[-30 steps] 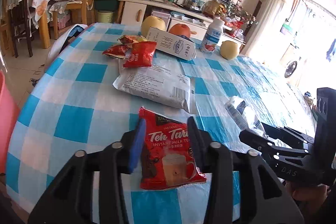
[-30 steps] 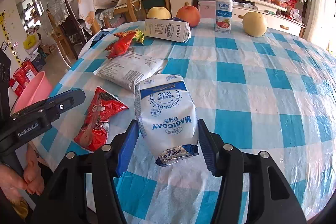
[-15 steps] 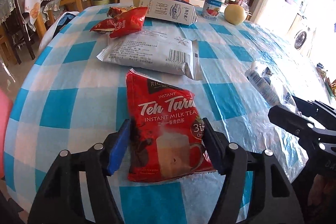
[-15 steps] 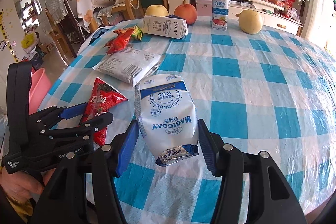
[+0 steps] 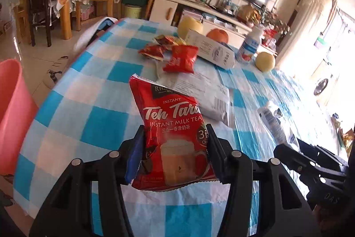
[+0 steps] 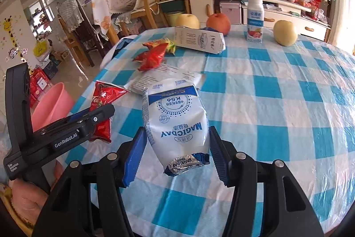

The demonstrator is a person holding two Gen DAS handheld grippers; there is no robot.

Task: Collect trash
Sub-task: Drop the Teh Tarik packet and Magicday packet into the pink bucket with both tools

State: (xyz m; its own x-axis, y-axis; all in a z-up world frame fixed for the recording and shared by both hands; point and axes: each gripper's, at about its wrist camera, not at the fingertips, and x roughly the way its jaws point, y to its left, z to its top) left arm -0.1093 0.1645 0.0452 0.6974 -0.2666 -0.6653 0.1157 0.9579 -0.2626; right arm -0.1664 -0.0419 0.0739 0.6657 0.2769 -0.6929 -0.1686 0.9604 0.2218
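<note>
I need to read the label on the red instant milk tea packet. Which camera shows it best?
The left wrist view: the red instant milk tea packet faces the camera between the left gripper's fingers, print legible. The right wrist view shows it edge-on, partly hidden behind that gripper.

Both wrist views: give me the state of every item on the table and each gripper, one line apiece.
Left gripper: jaws just closed further, shut on the tea packet.
Teh Tarik packet: held, lifted.
Right gripper: shut on the Magicday bag.
Magicday bag: gripped, crumpled.
Milk carton: lying on its side.
Yogurt bottle: upright, capped.
Grey wrapper: flat on the tablecloth.
Pink bin: on the floor, open-topped.
</note>
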